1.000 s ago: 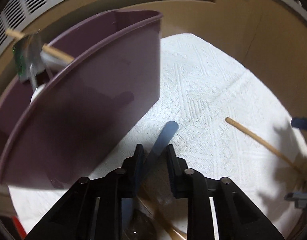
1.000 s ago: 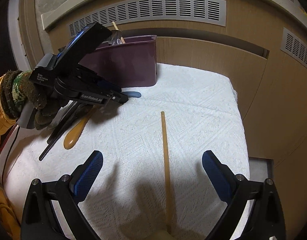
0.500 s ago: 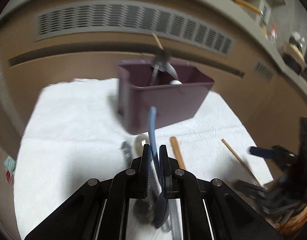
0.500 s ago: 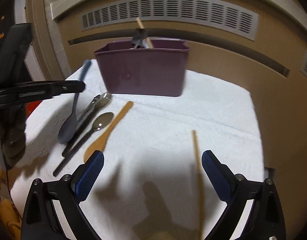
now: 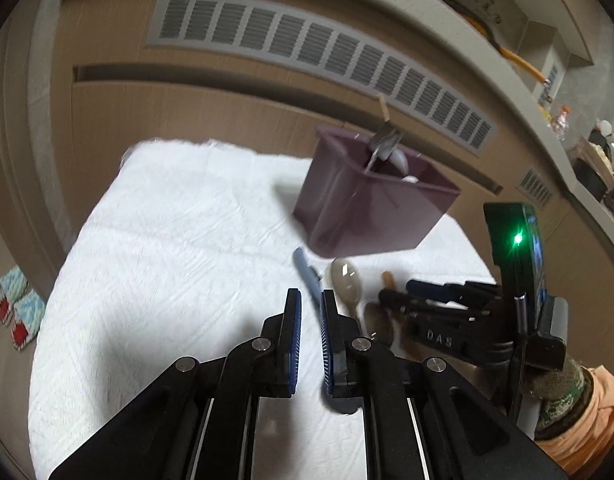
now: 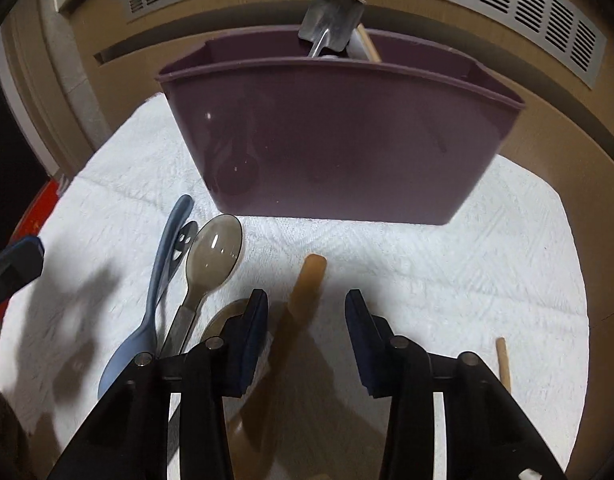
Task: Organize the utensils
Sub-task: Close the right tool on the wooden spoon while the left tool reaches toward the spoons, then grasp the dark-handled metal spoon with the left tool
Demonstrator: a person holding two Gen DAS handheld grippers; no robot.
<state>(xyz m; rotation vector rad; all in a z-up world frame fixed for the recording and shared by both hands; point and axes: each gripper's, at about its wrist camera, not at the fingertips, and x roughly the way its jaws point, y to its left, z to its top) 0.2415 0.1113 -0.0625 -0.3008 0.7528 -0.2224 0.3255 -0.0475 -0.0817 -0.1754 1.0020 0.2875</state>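
Utensils (glossy, slim) lie on woven cloth (image 6: 427, 264); right gripper (image 6: 306, 300) parted astride wooden handle (image 6: 303, 292), left gripper (image 5: 310, 300) narrowly apart.

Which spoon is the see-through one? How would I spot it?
Find the purple bin on the white cloth. Just before its left front corner lies the smoky translucent spoon, bowl toward the bin. The blue spoon beside it is opaque.

dim warm light | soft shadows on cloth (image 6: 427, 280) | fisheye-warped, vignetted edges
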